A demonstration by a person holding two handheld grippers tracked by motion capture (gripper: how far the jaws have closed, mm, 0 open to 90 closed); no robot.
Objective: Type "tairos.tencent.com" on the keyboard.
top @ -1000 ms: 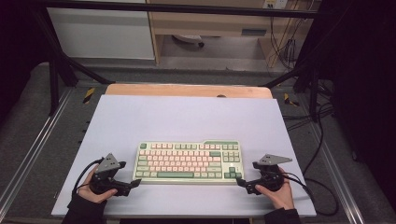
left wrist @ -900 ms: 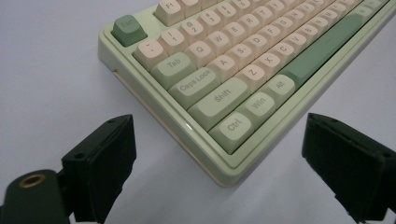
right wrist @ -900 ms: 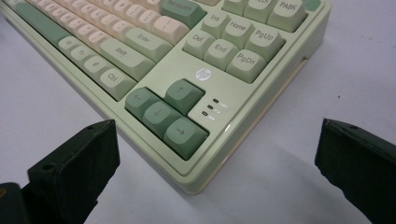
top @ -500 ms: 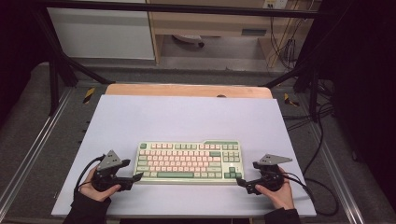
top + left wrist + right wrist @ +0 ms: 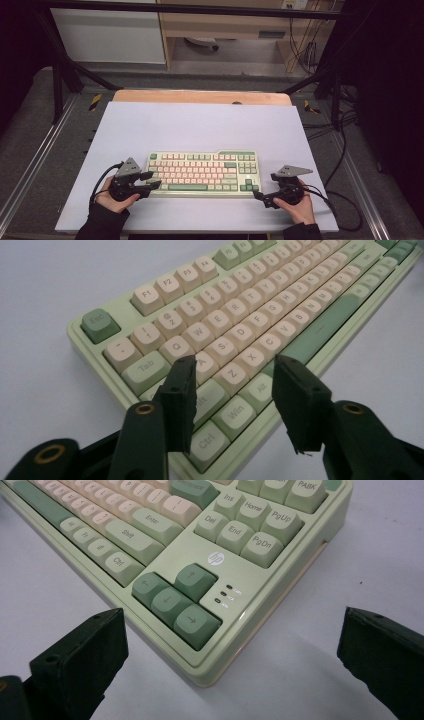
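A pale green keyboard (image 5: 202, 174) with cream and green keys lies on the mat near the front edge. My left gripper (image 5: 155, 180) is at its left end. In the left gripper view the gripper (image 5: 232, 390) hovers over the front-left corner, above the Shift, Z and Win keys (image 5: 234, 415). Its jaws have just been closing and stand half closed, pressing on nothing. My right gripper (image 5: 259, 196) sits by the keyboard's front-right corner. In the right gripper view its jaws (image 5: 232, 630) stand wide open on either side of that corner, near the arrow keys (image 5: 172, 600).
The keyboard rests on a pale lilac mat (image 5: 200, 125) over a wooden table whose far edge (image 5: 200, 96) shows. Metal rails (image 5: 40, 155) run along both sides. Cables (image 5: 345, 165) hang at the right, and each gripper trails its own cable.
My left gripper has moved right, onto the keyboard's left end, and its jaws have narrowed from wide to half closed. The right gripper has stayed where it was.
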